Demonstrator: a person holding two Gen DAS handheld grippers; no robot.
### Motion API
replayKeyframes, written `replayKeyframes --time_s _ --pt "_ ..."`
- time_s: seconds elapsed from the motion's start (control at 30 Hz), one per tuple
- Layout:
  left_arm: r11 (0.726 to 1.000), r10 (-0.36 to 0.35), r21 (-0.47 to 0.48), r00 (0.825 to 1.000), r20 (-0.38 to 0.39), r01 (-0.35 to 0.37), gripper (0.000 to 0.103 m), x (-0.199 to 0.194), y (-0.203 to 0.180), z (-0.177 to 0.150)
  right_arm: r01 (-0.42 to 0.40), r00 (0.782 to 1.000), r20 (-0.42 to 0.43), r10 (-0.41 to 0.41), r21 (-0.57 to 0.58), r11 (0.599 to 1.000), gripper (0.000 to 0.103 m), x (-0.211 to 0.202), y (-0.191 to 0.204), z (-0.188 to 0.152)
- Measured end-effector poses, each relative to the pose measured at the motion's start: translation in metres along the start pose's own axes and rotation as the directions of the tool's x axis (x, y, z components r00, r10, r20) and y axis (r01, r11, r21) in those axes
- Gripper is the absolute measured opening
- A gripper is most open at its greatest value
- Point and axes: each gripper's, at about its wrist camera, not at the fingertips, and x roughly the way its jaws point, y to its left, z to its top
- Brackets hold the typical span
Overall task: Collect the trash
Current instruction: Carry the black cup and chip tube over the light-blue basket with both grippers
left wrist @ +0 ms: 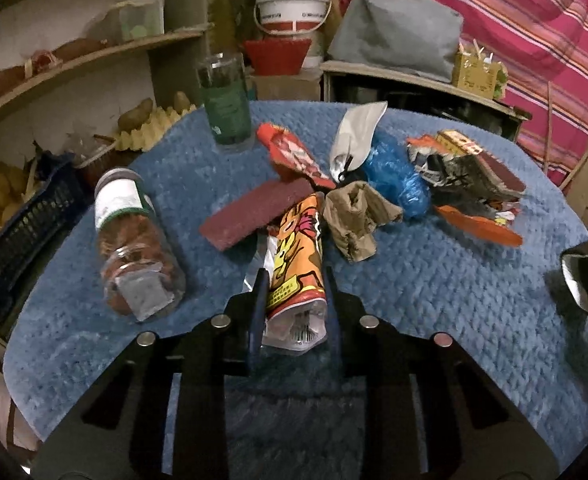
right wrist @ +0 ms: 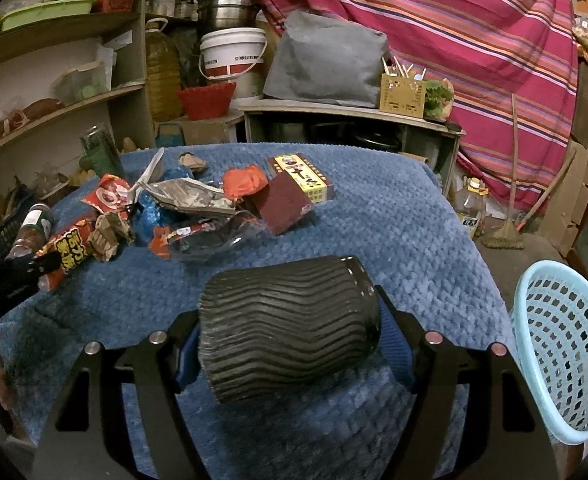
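Left wrist view: the left gripper is clamped on the near end of an orange snack wrapper, both fingers pressing its sides. The wrapper lies on the blue blanket covering the table, at the near edge of the litter heap: a maroon card, a crumpled brown paper, a blue plastic bag and a red wrapper fan out behind it. A clear jar lies on its side toward the left edge; a green bottle stands at the far left corner.

Right wrist view: the right gripper holds a black ribbed cup on its side between its fingers, above the near part of the blanket. A light blue basket stands just off the right edge.

The step in hand looks like the pick of the wrapper. Next, I judge, it must be lifted clear without dragging the neighbouring card and carried to a bin, probably the cup or the basket.
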Motion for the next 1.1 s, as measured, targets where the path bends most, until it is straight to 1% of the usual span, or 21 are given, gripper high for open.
replayKeyframes --time_s 0.1,0.17,0.47,0.67,0.77,0.9,1.0,1.1 --pt "0.999 0.016 0.037 0.999 0.044 -0.018 0.025 -0.014 -0.004 -0.003 -0.001 1.0 0.0 0.001 -0.005 1.0 0.073 0.0 0.001 0.001" --pt "0.999 0.014 0.05 0.997 0.071 -0.018 0.025 -0.024 -0.005 -0.005 -0.002 1.0 0.001 0.002 -0.006 1.0 0.073 -0.001 0.001 0.001" --pt "0.995 -0.041 0.094 0.986 0.163 0.026 0.025 -0.075 -0.01 -0.012 -0.014 1.0 0.016 0.014 -0.016 1.0 0.073 -0.003 0.003 0.003" --pt "0.994 -0.073 0.098 0.977 0.2 0.054 0.025 -0.096 -0.01 -0.006 -0.025 0.999 0.047 0.025 -0.002 1.0 0.073 -0.016 -0.002 0.006" --pt "0.993 -0.086 0.096 0.975 0.207 0.067 0.025 -0.101 -0.011 -0.002 -0.024 0.997 0.078 0.024 0.005 1.0 0.073 -0.03 -0.012 0.013" --pt "0.99 -0.107 0.116 0.969 0.224 0.083 0.025 -0.109 -0.027 0.01 0.006 0.993 0.115 -0.007 0.009 1.0 0.073 -0.051 -0.04 0.026" --pt "0.983 -0.136 0.153 0.958 0.251 0.1 0.025 -0.118 -0.051 0.021 0.046 0.992 0.116 -0.05 0.034 0.998 0.073 -0.062 -0.078 0.035" --pt "0.973 -0.185 0.184 0.947 0.261 0.139 0.025 -0.124 -0.087 0.031 0.102 0.988 0.109 -0.109 0.067 0.993 0.073 -0.07 -0.12 0.043"
